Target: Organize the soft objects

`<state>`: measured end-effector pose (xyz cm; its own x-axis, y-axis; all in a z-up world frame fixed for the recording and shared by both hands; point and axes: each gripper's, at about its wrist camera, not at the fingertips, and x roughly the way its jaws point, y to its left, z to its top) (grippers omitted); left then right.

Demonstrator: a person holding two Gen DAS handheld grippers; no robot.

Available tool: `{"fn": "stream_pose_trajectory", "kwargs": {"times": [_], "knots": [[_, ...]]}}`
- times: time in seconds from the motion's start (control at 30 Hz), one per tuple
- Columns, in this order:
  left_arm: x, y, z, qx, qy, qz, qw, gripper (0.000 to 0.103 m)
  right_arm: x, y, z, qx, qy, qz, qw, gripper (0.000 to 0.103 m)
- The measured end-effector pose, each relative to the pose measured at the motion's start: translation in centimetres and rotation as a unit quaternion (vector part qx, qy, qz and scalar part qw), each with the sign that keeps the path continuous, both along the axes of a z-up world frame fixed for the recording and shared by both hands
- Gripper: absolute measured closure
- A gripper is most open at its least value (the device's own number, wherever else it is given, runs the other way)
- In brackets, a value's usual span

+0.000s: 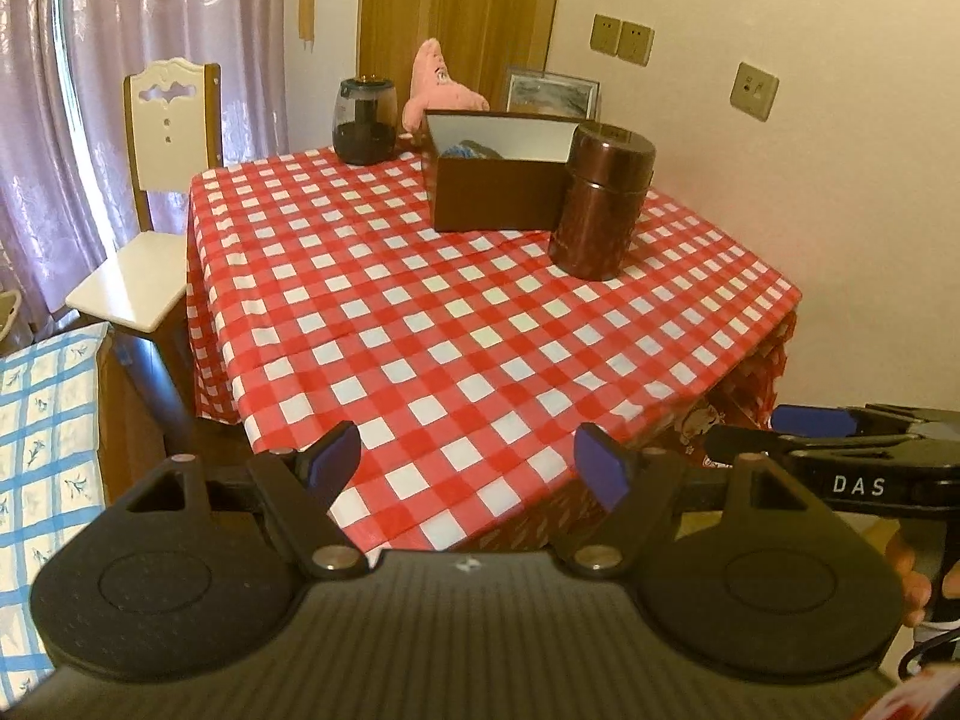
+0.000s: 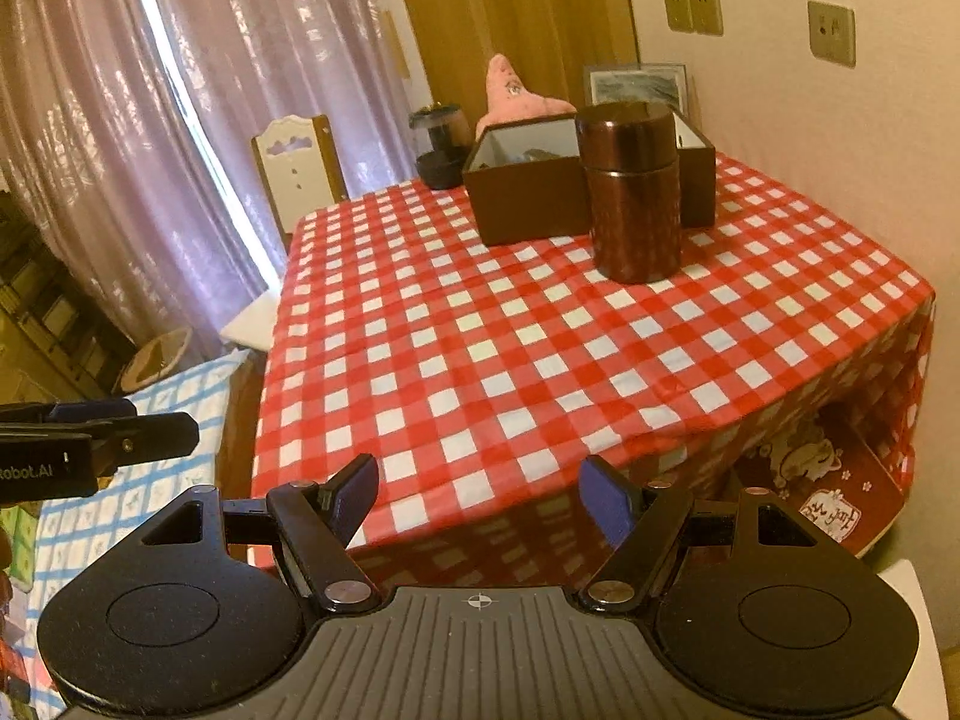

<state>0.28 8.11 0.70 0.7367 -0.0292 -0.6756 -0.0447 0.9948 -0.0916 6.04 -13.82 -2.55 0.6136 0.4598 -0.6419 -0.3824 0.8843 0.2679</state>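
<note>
A pink star-shaped plush toy (image 1: 441,84) (image 2: 516,96) leans against the wall at the far side of a table with a red-and-white checked cloth (image 1: 456,324) (image 2: 540,348). In front of it stands an open brown box (image 1: 498,198) (image 2: 528,198) with something blue and dark partly visible inside. My left gripper (image 1: 471,462) hangs open and empty over the table's near corner. My right gripper (image 2: 483,492) is open too, empty, just short of the near edge. Each gripper shows at the side of the other's view.
A brown cylindrical canister (image 1: 600,204) (image 2: 636,192) stands in front of the box. A dark glass jar (image 1: 365,120) (image 2: 441,144) sits at the far left corner. A white chair (image 1: 156,192) stands left of the table, and a blue-checked cushion (image 1: 42,456) lies lower left.
</note>
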Motion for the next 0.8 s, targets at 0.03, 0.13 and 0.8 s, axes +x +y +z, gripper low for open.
{"fn": "stream_pose_trajectory", "kwargs": {"times": [0.03,0.13,0.8], "knots": [[-0.3,-0.2,0.2,0.001,-0.003,0.0,1.0,0.026,-0.2,-0.1,0.2,0.001,-0.002,0.001,1.0,0.029],[-0.8,-0.8,0.6,0.004,-0.007,0.002,1.0,0.026,-0.8,-0.6,0.8,0.004,-0.008,0.006,1.0,0.029],[-3.7,-6.3,0.5,0.007,0.013,0.044,0.9989,0.026,-2.3,-4.5,1.5,0.013,0.002,0.059,0.998,0.029]]}}
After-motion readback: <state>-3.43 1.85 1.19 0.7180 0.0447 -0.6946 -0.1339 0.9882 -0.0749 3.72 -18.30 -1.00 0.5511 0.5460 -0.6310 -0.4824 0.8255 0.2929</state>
